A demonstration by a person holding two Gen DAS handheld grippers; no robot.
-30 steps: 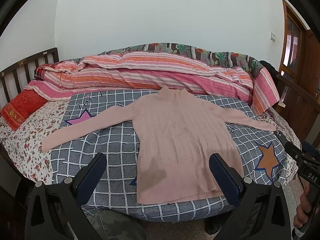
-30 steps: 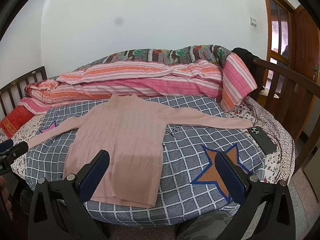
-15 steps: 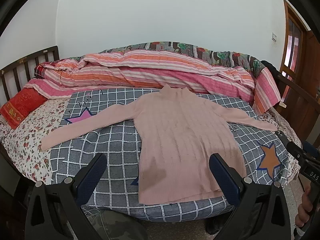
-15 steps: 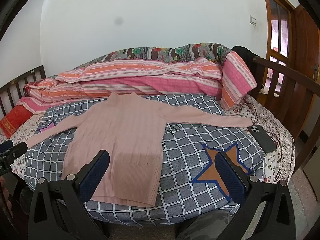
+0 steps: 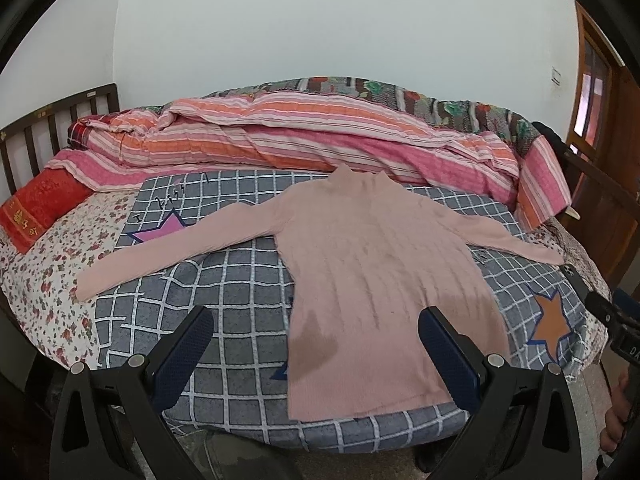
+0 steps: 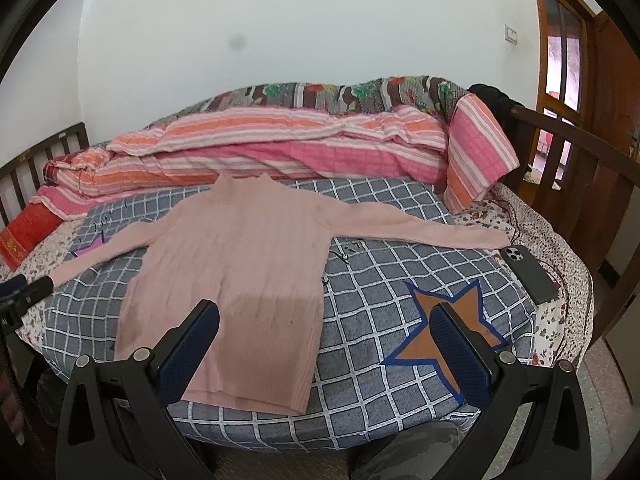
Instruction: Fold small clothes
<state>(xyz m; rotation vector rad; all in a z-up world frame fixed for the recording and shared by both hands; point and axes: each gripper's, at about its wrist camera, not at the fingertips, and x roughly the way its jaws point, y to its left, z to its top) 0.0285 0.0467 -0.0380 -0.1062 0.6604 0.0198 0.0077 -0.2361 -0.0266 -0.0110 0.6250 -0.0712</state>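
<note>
Left wrist view: a bed (image 5: 48,280) against a white wall carries a grey checked blanket (image 5: 224,280), with a striped quilt (image 5: 320,136) bunched behind. A pink sweater (image 5: 380,272) lies flat on the blanket, sleeves spread; a darker patch near its hem may be damp. The left gripper (image 5: 316,344) hangs wide apart, empty. Right wrist view: the right gripper (image 6: 326,340) likewise stands wide, empty, short of the sweater (image 6: 248,256). A phone (image 6: 528,272) lies beside the sleeve end.

Left gripper (image 5: 314,344): jaws spread wide, holding nothing, level, pointing forward. Right gripper (image 6: 326,342): same, jaws wide apart, nothing between the blue pads (image 6: 192,354). Both held side by side.
</note>
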